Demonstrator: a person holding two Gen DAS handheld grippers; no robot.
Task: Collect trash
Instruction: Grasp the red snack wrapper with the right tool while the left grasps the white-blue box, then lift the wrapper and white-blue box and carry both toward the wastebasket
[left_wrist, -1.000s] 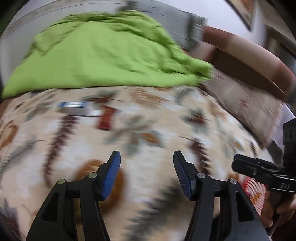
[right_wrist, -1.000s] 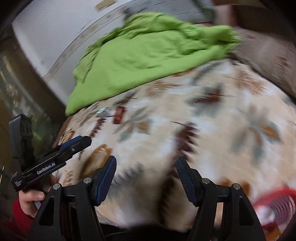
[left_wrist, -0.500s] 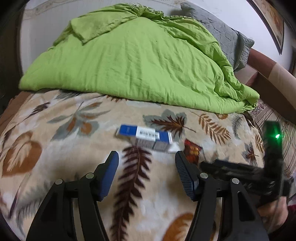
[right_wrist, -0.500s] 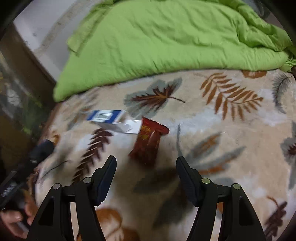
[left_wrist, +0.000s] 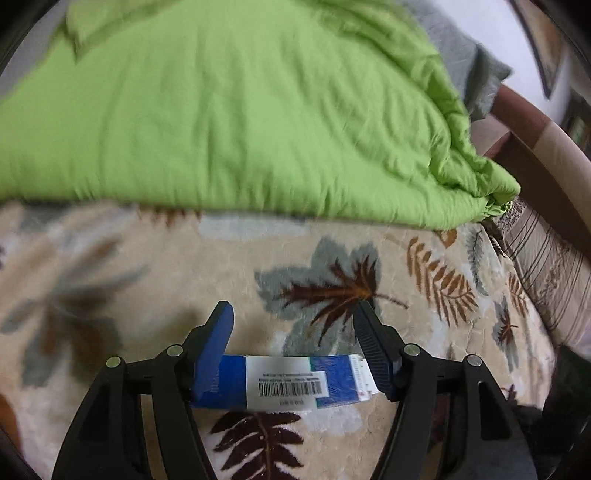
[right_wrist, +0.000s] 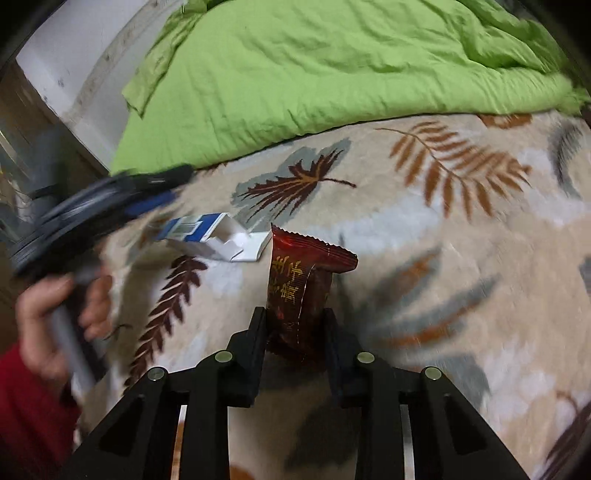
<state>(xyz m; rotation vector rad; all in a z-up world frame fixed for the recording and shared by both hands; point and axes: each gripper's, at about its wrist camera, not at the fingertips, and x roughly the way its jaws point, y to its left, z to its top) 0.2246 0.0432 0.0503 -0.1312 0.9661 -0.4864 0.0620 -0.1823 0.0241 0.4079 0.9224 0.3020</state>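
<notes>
A blue and white carton with a barcode label (left_wrist: 284, 382) lies flat on the leaf-patterned blanket (left_wrist: 110, 295). My left gripper (left_wrist: 295, 321) is open, its fingers on either side of the carton's two ends. The carton also shows in the right wrist view (right_wrist: 207, 240), with an opened white flap, and the left gripper (right_wrist: 110, 199) is blurred above it. My right gripper (right_wrist: 293, 325) is shut on a dark red snack wrapper (right_wrist: 301, 284), which stands up between its fingers.
A crumpled green duvet (left_wrist: 240, 110) covers the far half of the bed. A grey pillow (left_wrist: 476, 74) and a brown headboard (left_wrist: 535, 155) lie at the right. A wall and dark furniture (right_wrist: 22, 129) stand left of the bed.
Both grippers moved forward onto the trash. The left gripper now straddles the carton. The right gripper has closed around the red wrapper.
</notes>
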